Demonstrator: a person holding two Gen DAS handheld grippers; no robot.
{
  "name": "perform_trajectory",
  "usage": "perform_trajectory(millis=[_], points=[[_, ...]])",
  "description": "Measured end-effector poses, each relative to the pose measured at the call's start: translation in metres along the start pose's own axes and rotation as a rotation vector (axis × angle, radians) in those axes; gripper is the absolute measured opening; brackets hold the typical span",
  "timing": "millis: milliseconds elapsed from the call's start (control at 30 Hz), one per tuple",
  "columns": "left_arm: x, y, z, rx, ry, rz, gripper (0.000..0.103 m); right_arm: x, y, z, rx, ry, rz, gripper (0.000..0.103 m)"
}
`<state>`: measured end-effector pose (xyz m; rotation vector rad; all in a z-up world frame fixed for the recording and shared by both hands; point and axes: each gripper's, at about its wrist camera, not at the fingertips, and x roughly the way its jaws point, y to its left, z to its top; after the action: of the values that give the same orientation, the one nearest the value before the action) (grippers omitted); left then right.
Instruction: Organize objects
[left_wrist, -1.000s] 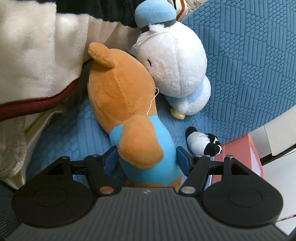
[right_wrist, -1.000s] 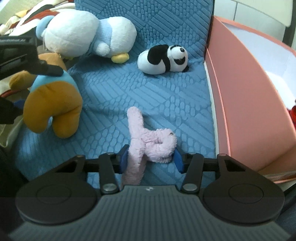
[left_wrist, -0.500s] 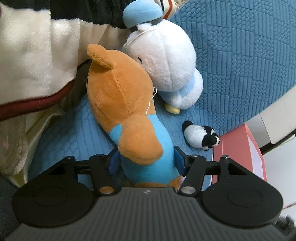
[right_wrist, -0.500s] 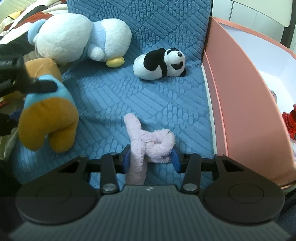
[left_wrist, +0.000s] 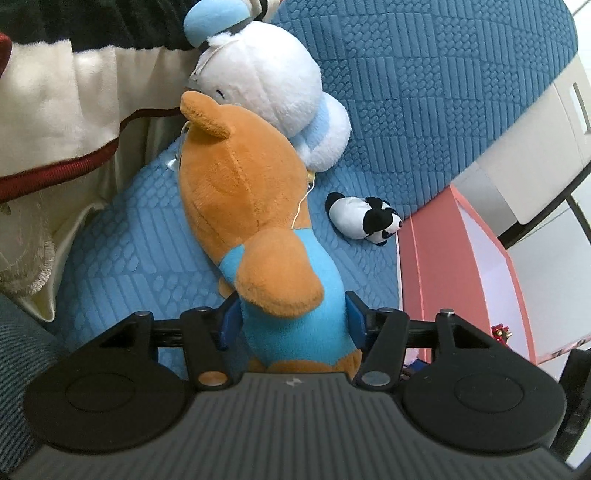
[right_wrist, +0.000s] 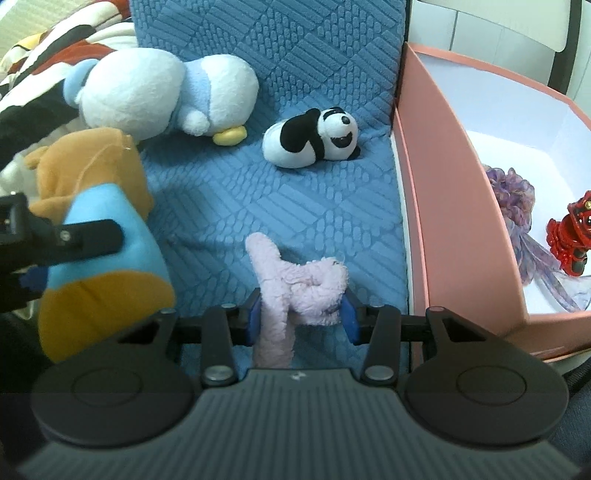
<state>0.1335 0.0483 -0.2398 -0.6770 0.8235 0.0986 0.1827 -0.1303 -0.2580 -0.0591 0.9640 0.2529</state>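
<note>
Jaws of left gripper (left_wrist: 291, 325) clamped on bear (left_wrist: 255, 206) at its blue middle, head pointing away from jaws, bear lifted off blue cover (left_wrist: 424, 92). Right gripper (right_wrist: 301, 314) jaws pinch pink plush (right_wrist: 295, 288). Ahead of right jaws: panda (right_wrist: 314, 140); ahead-left, white plush (right_wrist: 166, 96). Pink box (right_wrist: 443, 206) right of right jaws, red toy (right_wrist: 572, 232) inside.

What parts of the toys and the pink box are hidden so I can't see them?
- Orange bear: its face is turned away in the left wrist view; in the right wrist view the left claw crosses its body.
- Pink plush: the right wrist view hides its lower end behind the right claw.
- Pink box: its far side is cut off by the right wrist view's edge.
- Red toy: too small to identify.
</note>
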Motion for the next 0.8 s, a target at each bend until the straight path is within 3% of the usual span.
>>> perform_trajectory(millis=[533, 800], points=[[-0.005, -0.020, -0.010, 0.093, 0.021, 0.011, 0.062, -0.026, -0.019, 0.011, -0.022, 0.040, 0.079, 0.046], [-0.015, -0.024, -0.003, 0.059, 0.027, -0.015, 0.060, -0.036, -0.023, 0.012, -0.019, 0.059, 0.144, 0.046]])
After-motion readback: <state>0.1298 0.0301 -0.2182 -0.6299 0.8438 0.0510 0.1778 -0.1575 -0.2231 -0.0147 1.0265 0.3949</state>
